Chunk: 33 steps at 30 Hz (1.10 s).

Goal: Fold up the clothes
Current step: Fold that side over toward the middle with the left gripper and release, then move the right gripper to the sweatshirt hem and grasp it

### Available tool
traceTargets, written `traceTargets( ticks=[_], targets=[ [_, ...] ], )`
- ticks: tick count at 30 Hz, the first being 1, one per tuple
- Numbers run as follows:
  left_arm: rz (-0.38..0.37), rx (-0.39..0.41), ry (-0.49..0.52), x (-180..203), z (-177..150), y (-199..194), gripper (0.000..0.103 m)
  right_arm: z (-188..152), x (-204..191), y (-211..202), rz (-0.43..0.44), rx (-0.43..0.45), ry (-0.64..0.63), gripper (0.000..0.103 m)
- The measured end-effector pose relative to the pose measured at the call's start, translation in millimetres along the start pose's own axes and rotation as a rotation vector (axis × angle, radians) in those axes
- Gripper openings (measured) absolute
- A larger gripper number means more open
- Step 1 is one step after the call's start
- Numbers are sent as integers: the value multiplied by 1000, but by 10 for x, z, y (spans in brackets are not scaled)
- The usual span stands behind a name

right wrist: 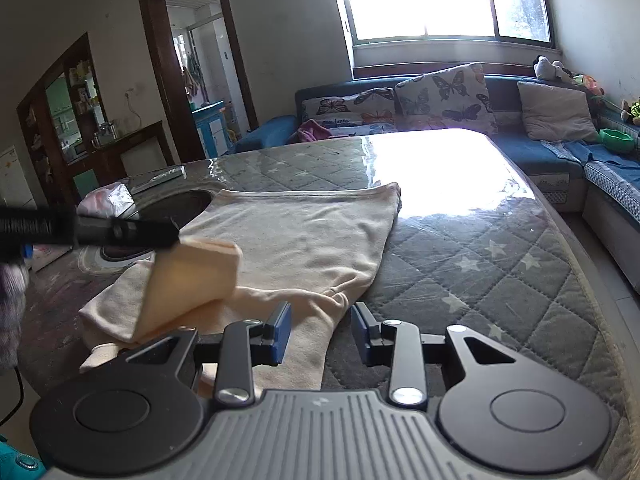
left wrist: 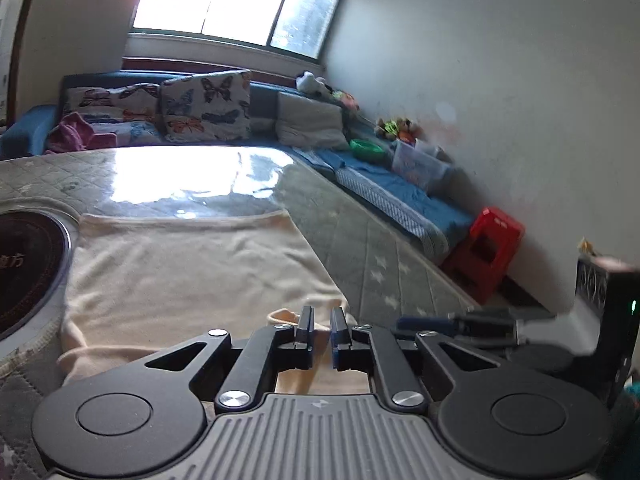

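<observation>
A cream garment (left wrist: 192, 268) lies flat on the quilted table cover (left wrist: 360, 240); it also shows in the right wrist view (right wrist: 304, 236). My left gripper (left wrist: 321, 320) is shut on a cream sleeve cuff and holds it lifted; in the right wrist view the left gripper (right wrist: 172, 236) comes in from the left with the folded cuff (right wrist: 204, 264) hanging from it above the garment. My right gripper (right wrist: 320, 320) is open and empty, just over the garment's near right edge; it appears blurred at the right of the left wrist view (left wrist: 460, 322).
A round dark cooktop (left wrist: 24, 264) is set into the table left of the garment. A blue sofa (right wrist: 560, 160) with butterfly cushions (right wrist: 444, 96) wraps the far and right sides. A red stool (left wrist: 484, 252) stands by the wall. A remote (right wrist: 160, 179) lies at the table's far left.
</observation>
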State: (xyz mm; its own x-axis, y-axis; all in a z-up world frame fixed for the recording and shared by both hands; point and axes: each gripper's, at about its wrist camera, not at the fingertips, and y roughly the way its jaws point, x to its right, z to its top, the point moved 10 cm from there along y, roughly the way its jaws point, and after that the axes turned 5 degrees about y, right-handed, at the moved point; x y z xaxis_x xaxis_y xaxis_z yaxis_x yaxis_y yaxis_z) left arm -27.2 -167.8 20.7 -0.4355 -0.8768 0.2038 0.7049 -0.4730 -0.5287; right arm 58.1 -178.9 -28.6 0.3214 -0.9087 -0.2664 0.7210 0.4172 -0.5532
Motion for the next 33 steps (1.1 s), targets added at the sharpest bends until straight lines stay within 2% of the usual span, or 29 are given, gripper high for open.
traceTargets(
  ticks=[2, 3, 6, 7, 13, 17, 24, 27, 29, 31, 33],
  targets=[
    [-6, -3, 23, -3, -62, -32, 10, 1, -15, -3, 5, -1, 3, 33],
    [2, 2, 33, -40, -80, -67, 16, 2, -27, -2, 9, -3, 5, 33],
    [61, 22, 65, -249, -117, -216, 42, 2, -104, 26, 28, -15, 2, 33],
    [89, 26, 76, -337, -148, -279, 46, -3, -132, 43, 32, -21, -4, 33],
    [251, -14, 73, -953, -497, -653, 47, -120, -366, 200, 78, -93, -38, 33],
    [326, -39, 49, -1214, -716, -868, 48, -217, -483, 263, 83, -144, -64, 33],
    [320, -65, 27, -1295, -970, -946, 49, -315, -557, 218, 86, -196, -83, 31],
    [312, -63, 23, -1272, -997, -912, 49, -339, -588, 229, 84, -211, -87, 24],
    [310, -57, 15, -1272, -995, -878, 48, -330, -603, 237, 79, -211, -94, 13],
    [306, -51, 15, -1264, -990, -856, 47, -303, -627, 233, 79, -205, -99, 7],
    [308, -44, 31, -1248, -988, -835, 43, -258, -655, 216, 72, -188, -115, 6]
  ],
)
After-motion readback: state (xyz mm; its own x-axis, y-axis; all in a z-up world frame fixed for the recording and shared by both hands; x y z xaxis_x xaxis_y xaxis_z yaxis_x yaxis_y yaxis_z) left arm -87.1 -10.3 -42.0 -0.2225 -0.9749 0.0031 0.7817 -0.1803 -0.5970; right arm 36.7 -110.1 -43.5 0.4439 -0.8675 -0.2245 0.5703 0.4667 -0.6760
